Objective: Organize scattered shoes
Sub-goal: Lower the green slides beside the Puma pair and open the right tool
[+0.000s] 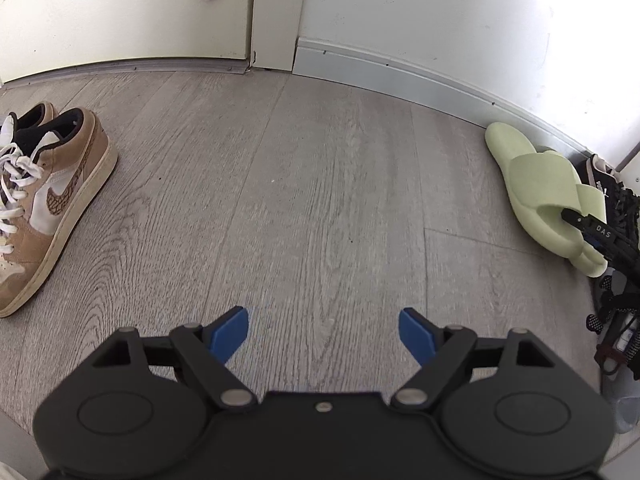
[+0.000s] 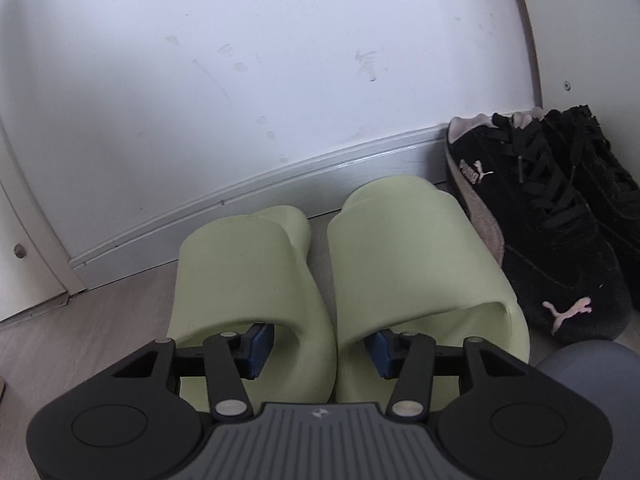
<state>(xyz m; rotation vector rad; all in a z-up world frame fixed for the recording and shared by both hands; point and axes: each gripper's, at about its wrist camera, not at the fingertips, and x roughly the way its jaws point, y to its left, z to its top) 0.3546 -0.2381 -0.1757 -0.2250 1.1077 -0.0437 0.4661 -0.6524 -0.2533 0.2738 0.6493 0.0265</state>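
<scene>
Pale green foam slides (image 2: 420, 248) side by side, one end close up to the baseboard (image 2: 240, 216), soles seemingly flat on the wood-look floor (image 1: 320, 180). Right gripper (image 2: 320, 348) reaching in from the end away from the baseboard, one blue pad under each strap, the two adjoining inner walls pinched between, apparently clamped on the pair. Fits equally a pair freshly parked at the baseboard or one being gathered up from it. Just beside the slides, further along the baseboard, black Puma sneakers (image 2: 560, 240), nearly touching the right-hand slide. Left gripper (image 1: 324, 332) spread wide over bare floor, well out from the baseboard, holding nothing. Tan suede sneakers (image 1: 60, 200) with white laces well apart from the baseboard row, paired, off toward the door (image 1: 120, 12). Likely trouble: soft foam squashing and slipping out of the pinch if lifted, one slide dropping or twisting out of line; a pad catching under a strap on withdrawal and dragging a slide away from the baseboard; a sideways nudge shoving the pair into the Puma sneakers and skewing that row.
</scene>
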